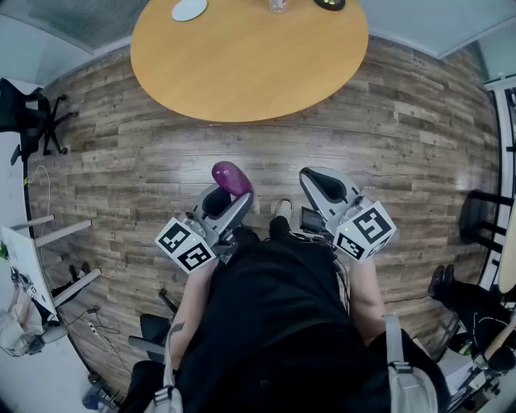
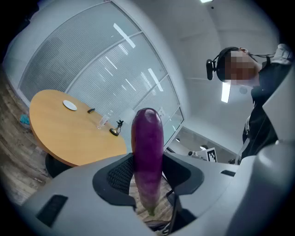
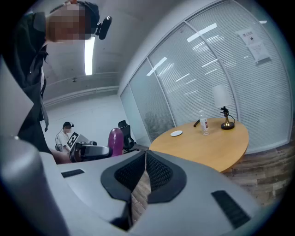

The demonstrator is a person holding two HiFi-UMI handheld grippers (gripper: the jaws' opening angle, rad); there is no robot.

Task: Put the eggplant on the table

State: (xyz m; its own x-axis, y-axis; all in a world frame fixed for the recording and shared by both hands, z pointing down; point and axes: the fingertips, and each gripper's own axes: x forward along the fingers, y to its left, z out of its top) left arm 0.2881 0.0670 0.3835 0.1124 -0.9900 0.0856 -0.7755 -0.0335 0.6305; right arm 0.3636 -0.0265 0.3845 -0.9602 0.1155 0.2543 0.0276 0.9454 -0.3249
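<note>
My left gripper [image 1: 228, 196] is shut on a purple eggplant [image 1: 231, 177], which pokes out past the jaws toward the table. In the left gripper view the eggplant [image 2: 147, 156] stands between the dark pads of the left gripper [image 2: 148, 177], filling the gap. My right gripper [image 1: 321, 187] is held level beside it, shut with nothing in it; its pads meet in the right gripper view [image 3: 144, 177], where the eggplant [image 3: 115, 141] shows off to the left. The round wooden table [image 1: 242, 56] lies ahead across bare floor.
On the table stand a white plate [image 1: 189, 10], a clear bottle [image 3: 203, 123] and a small dark figurine [image 3: 226, 120]. An office chair [image 1: 32, 117] is at the left, glass walls behind the table, another seated person [image 3: 64, 137] far off.
</note>
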